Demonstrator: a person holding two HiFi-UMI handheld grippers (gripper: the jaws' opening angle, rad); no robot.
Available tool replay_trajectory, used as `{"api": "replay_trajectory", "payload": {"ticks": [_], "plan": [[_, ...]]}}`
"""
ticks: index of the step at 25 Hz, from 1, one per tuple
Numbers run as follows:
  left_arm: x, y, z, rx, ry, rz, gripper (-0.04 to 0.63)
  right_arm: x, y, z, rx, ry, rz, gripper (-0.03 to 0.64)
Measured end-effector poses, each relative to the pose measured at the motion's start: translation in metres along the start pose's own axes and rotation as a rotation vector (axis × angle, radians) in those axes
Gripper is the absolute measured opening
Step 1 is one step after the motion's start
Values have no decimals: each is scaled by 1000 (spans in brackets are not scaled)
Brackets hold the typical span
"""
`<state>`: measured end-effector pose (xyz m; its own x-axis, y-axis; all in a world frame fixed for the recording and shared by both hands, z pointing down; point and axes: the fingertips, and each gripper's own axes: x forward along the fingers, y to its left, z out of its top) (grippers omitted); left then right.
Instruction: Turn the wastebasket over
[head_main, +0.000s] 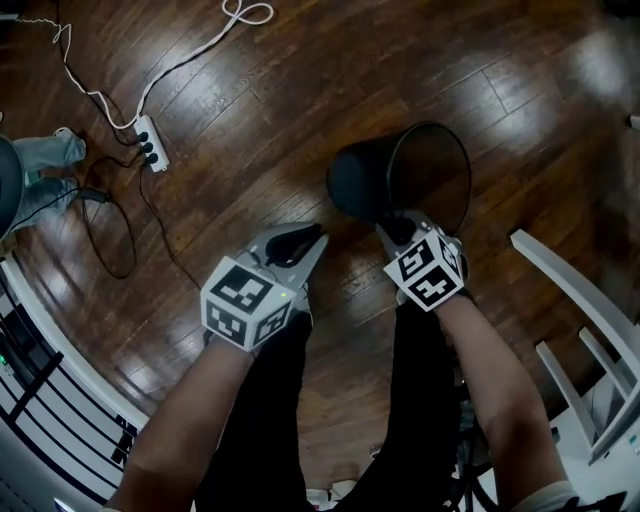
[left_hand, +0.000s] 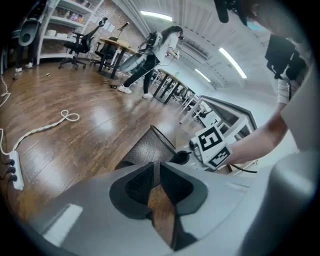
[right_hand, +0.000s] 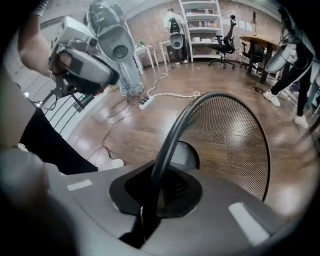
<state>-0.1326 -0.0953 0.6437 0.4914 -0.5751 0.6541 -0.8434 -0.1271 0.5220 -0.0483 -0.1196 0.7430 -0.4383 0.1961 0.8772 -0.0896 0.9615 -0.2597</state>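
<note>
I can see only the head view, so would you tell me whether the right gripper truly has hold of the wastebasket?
Observer: Yes. In the right gripper view, the right gripper is shut on the wastebasket, with its black rim running between the jaws.
Operator: Thank you. Is the left gripper holding anything?
Observer: No. Its own view shows the left gripper with its jaws together and only floor beyond them.
Operator: Is anyone nearby?
Observer: A person stands by the desks, well beyond the basket.
</note>
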Motion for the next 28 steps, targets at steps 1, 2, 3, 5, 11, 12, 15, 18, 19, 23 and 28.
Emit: {"api": "replay_trajectory", "payload": {"ticks": [1,2,3,5,11,12,15,18,19,23,28], "plan": [[2,2,-2,-13,5,8,38,-3,4,3,0,-30,45,14],[4,4,-4,-20,12,17,38,-4,7,5,8,-64,93,12],[7,6,-6,-26,17,28,38,-5,7,8,23,-101,140,11],[14,12,-10,-50,21,55,40,-6,1,11,77,-176,227,12],[43,25,-26,-91,59,117,40,-6,-21,-10,286,-315,487,11],[49,25,-29,-90,68,119,40,-6,-26,-18,307,-323,518,11],[68,29,-37,-71,99,126,40,-8,-41,-36,357,-346,586,9],[90,36,-44,-67,121,132,40,-14,-63,-45,430,-389,636,11],[98,38,-47,-69,126,132,40,-15,-74,-49,453,-404,631,12],[122,45,-56,-74,136,145,47,-11,-111,-65,498,-426,575,31],[131,51,-65,-75,122,177,64,-9,-122,-76,516,-445,571,43]]}}
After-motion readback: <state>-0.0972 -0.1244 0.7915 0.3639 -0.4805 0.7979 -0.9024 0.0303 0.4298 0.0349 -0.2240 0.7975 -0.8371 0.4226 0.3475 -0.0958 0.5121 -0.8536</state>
